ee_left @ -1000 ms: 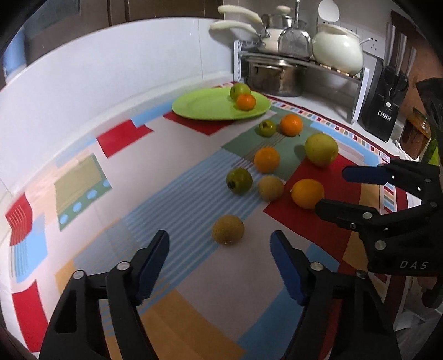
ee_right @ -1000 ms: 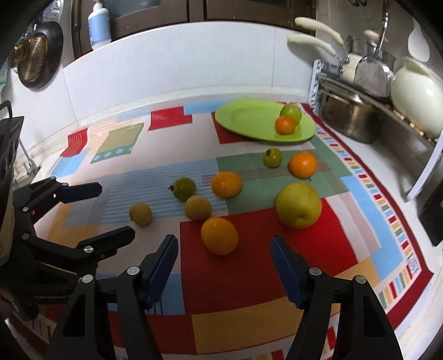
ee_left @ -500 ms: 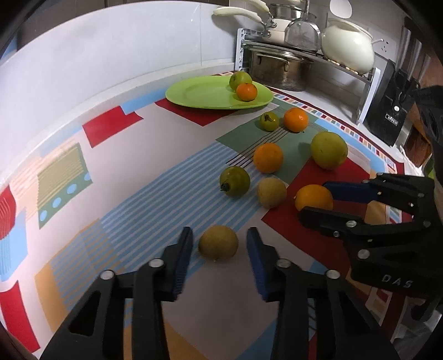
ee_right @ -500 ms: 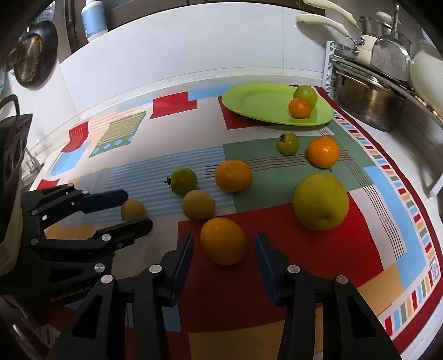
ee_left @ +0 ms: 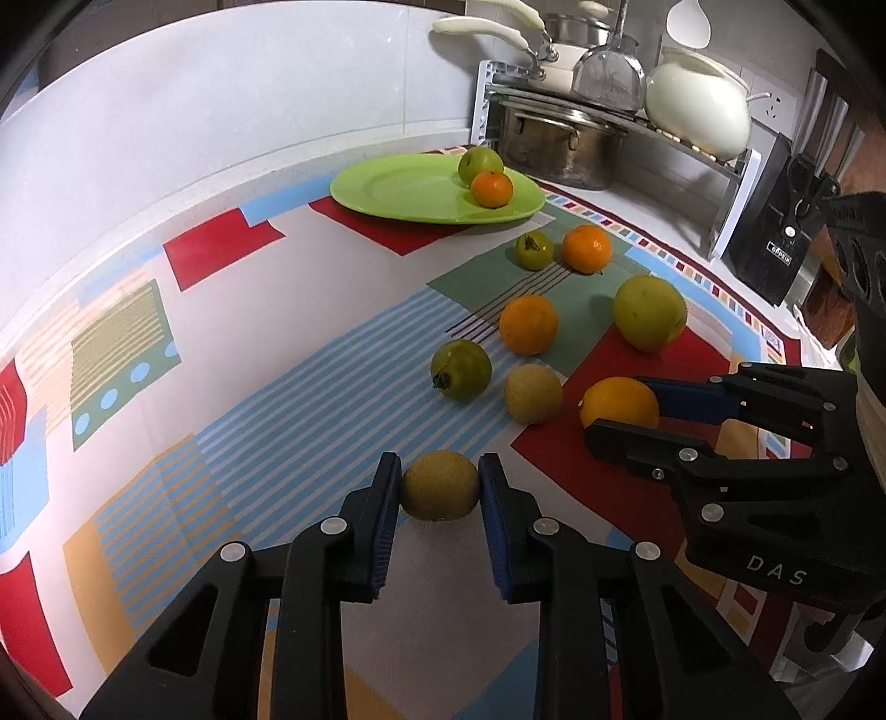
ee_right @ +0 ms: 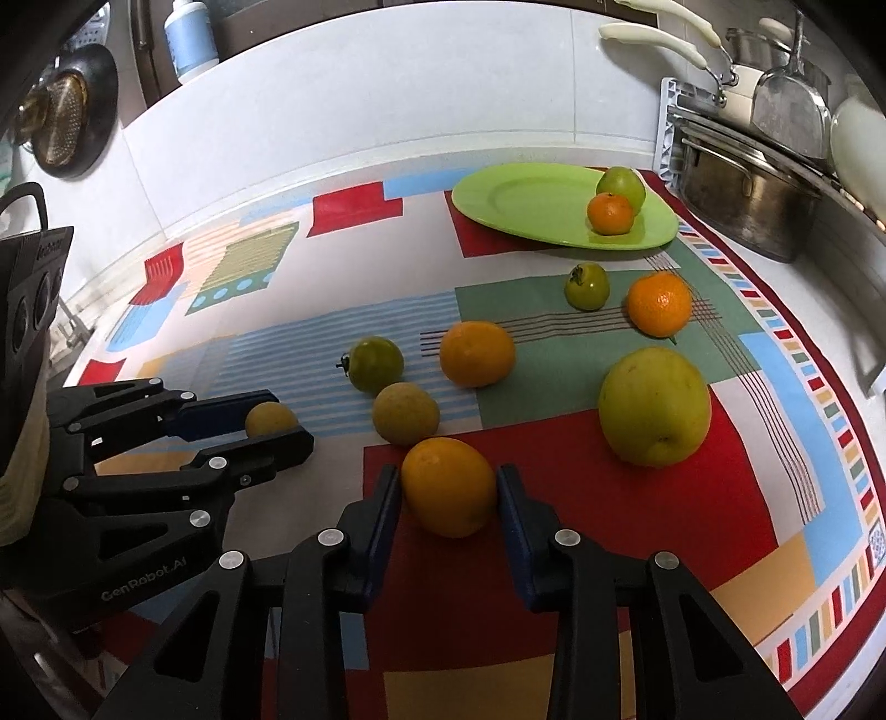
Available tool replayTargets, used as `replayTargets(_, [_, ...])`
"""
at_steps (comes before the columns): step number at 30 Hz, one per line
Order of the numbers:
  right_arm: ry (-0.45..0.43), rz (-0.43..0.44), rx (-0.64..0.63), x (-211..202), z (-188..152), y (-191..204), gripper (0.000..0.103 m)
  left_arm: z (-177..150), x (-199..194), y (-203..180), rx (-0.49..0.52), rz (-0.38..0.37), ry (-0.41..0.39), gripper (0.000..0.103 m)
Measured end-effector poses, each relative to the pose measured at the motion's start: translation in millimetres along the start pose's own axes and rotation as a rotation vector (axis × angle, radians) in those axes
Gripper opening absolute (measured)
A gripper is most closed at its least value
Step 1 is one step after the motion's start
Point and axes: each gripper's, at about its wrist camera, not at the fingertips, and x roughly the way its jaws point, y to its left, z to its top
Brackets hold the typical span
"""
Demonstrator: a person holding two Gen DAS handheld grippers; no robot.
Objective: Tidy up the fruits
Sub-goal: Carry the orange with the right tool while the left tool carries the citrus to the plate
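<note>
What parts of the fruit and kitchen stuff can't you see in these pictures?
- Left wrist view: the orange's right side, hidden behind the right gripper's finger.
- Right wrist view: part of the brown fruit, covered by the left gripper's fingers.
- Right wrist view: the bottle's top, cut off by the picture's edge.
- Left wrist view: the knife block's label, too small to read.

both claws closed in: left claw (ee_left: 439,487) onto the brown fruit (ee_left: 439,485), right claw (ee_right: 447,487) onto the orange (ee_right: 448,486).

The counter (ee_right: 786,277) is covered by a patterned cloth (ee_right: 581,443), on which a green plate (ee_right: 531,205) and scattered fruits (ee_right: 476,354) are laid.
</note>
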Motion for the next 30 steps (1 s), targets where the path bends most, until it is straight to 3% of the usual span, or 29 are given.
replayTargets(16, [-0.118,-0.020,0.006,-50.9,5.3,7.5,0.036,10.9,-46.3,-12.7,0.010,-0.009,-0.108,0.029])
replayTargets(30, [-0.256,-0.048,0.021,-85.7,39.2,-5.6,0.036,52.7,-73.3,-21.5,0.050,0.006,-0.228,0.029])
